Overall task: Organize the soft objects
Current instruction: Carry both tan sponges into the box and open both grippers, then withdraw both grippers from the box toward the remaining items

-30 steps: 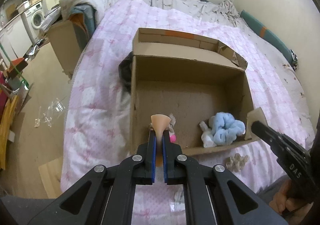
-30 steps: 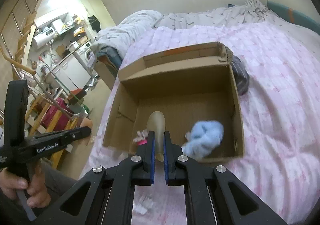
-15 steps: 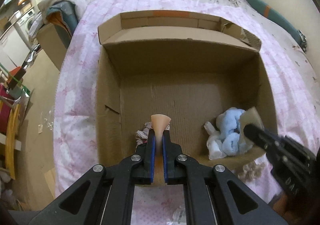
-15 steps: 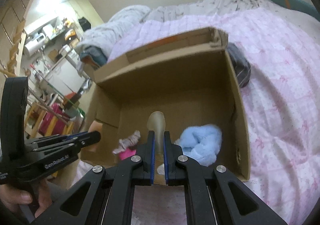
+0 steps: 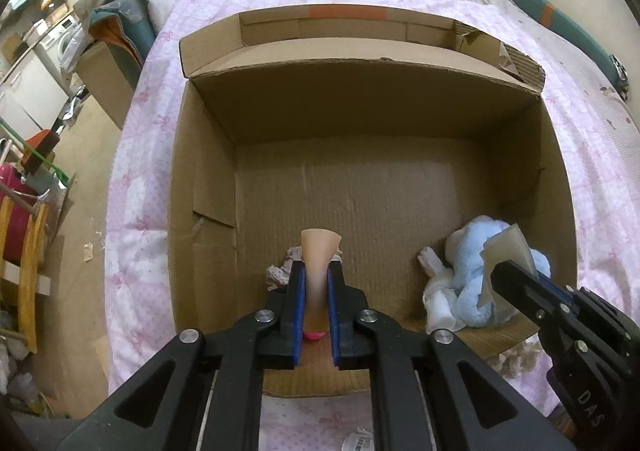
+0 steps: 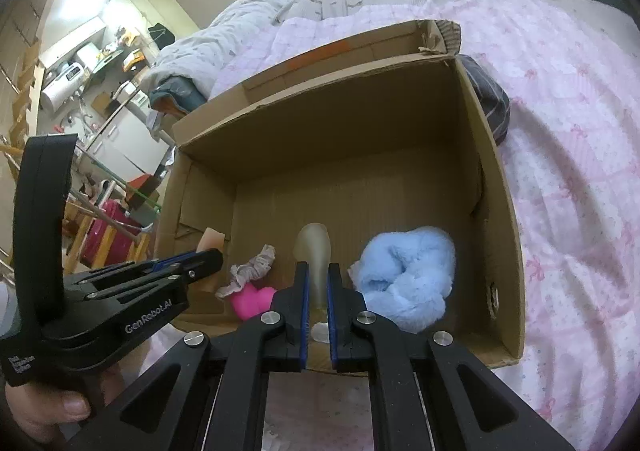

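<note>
the cardboard box [image 5: 208,187] on the pink bedspread [image 5: 140,179] now fills both views as the left gripper [image 5: 316,291], clamped on a peach soft piece [image 5: 320,251], and right gripper [image 6: 316,291], pinching a translucent one [image 6: 314,247], have moved over it, so release seems next.

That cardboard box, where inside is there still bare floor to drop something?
The back half of the cardboard box floor is bare, up to its far wall. The near edge is crowded: blue fluffy toy at right, pink heart and lacy scrunchie at left.
</note>
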Demonstrator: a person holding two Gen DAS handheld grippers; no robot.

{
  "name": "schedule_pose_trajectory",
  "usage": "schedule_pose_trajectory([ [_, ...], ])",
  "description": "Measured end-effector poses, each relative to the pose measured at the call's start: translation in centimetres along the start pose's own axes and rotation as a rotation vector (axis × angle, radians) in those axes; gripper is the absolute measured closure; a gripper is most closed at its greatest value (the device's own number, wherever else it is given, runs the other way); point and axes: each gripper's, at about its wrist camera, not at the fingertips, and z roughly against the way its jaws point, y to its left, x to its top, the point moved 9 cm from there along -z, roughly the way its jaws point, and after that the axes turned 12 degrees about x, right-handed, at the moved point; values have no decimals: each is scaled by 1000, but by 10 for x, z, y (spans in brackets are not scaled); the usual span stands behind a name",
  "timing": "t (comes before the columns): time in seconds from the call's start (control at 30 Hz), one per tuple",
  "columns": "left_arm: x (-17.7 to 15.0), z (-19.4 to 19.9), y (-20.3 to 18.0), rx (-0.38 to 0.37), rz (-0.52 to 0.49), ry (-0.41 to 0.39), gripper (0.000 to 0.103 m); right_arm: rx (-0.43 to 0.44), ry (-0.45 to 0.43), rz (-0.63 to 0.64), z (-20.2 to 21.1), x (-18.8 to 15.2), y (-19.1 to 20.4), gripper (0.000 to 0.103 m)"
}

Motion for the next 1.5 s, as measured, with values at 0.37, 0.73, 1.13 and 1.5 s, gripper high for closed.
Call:
schedule_pose_trajectory([
  [0.37, 6, 17, 6, 46, 16, -68, 33, -12, -9, -19, 2, 2, -5, 93],
  [0.73, 4, 25, 16, 52, 37, -75, 33, -29, -27, -41, 7, 4, -11, 79],
  [1.13, 3, 26, 26, 79, 48, -82, 33, -72, -76, -67, 16, 9, -19, 23],
  [1.5, 0, 30, 28, 66, 59, -81, 33, -72, -68, -77, 16, 8, -21, 23],
])
